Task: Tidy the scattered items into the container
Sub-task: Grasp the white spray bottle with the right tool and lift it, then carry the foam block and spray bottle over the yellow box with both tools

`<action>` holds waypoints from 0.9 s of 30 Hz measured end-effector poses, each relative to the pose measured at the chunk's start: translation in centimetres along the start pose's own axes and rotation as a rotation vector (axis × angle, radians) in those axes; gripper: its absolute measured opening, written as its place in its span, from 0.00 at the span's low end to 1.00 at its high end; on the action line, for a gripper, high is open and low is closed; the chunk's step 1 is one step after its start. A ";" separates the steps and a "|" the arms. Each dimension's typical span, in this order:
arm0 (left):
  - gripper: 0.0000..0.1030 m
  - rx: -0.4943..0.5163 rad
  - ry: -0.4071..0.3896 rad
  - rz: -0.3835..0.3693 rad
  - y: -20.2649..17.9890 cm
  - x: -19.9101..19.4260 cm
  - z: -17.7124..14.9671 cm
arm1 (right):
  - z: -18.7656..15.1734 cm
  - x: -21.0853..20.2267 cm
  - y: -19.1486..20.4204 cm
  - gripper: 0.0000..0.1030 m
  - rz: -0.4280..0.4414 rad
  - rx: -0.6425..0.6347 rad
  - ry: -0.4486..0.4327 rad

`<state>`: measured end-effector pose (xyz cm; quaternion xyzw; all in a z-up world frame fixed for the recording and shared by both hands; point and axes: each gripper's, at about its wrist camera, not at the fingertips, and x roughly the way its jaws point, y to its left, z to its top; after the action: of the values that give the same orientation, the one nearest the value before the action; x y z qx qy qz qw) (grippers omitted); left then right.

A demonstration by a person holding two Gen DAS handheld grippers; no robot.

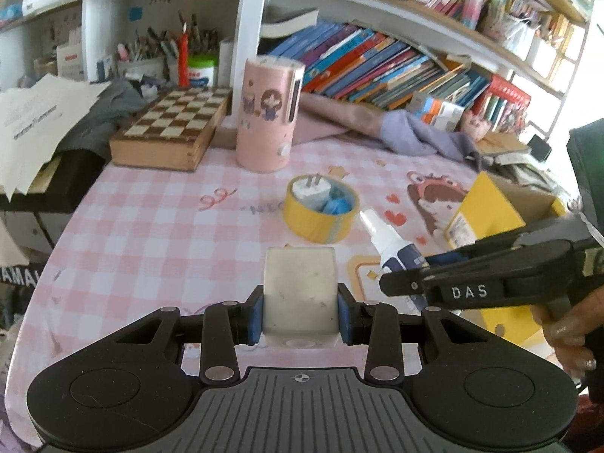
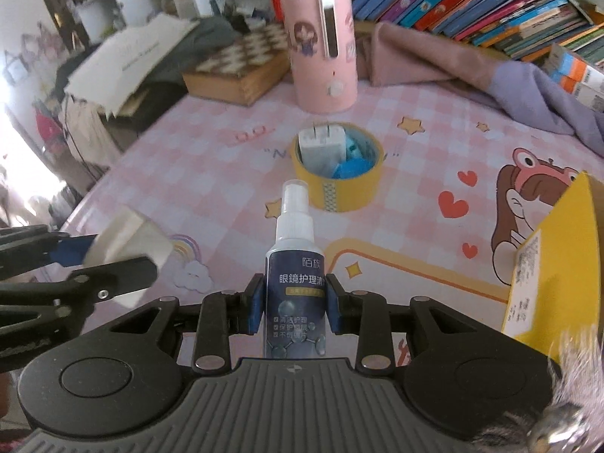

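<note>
The left gripper (image 1: 301, 315) clamps a white rectangular block (image 1: 300, 288); the right gripper (image 2: 293, 307) grips a lens-cleaner spray bottle (image 2: 296, 275). Ahead of both, a yellow tape roll (image 2: 339, 185) ringing a charger plug (image 2: 321, 143) waits unpacked; the yellow cardboard box (image 2: 547, 283), right of them, likely receives everything.

The spray bottle (image 2: 295, 294) carries white Chinese print on its dark blue label — "陌族" at the top and "眼镜护理清" in larger characters below, the line cut off by the bottle's curve. Lower down, three ticked lines are only partly legible; the first reads "清洁护理". The right gripper (image 1: 385, 287) shows "DAS" in white letters on its black arm. The pink checked tablecloth (image 2: 211, 173) bears handwriting-style letters beside the yellow tape roll (image 2: 338, 185) — too covered to read.
</note>
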<state>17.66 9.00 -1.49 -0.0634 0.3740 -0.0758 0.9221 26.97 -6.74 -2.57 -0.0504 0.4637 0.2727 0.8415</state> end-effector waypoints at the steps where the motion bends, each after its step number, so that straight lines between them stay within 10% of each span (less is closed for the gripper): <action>1: 0.34 0.003 -0.007 -0.006 -0.1 -0.3 0.0 | -0.2 -0.5 0.1 0.29 0.000 0.007 -0.011; 27: 0.34 0.059 -0.074 -0.072 -1.7 -8.5 -4.5 | -7.6 -8.9 4.5 0.29 -0.081 0.099 -0.180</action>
<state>8.32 8.67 1.33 -0.0525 0.3347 -0.1174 0.9335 15.21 -9.13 1.07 -0.0027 0.3966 0.2187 0.8915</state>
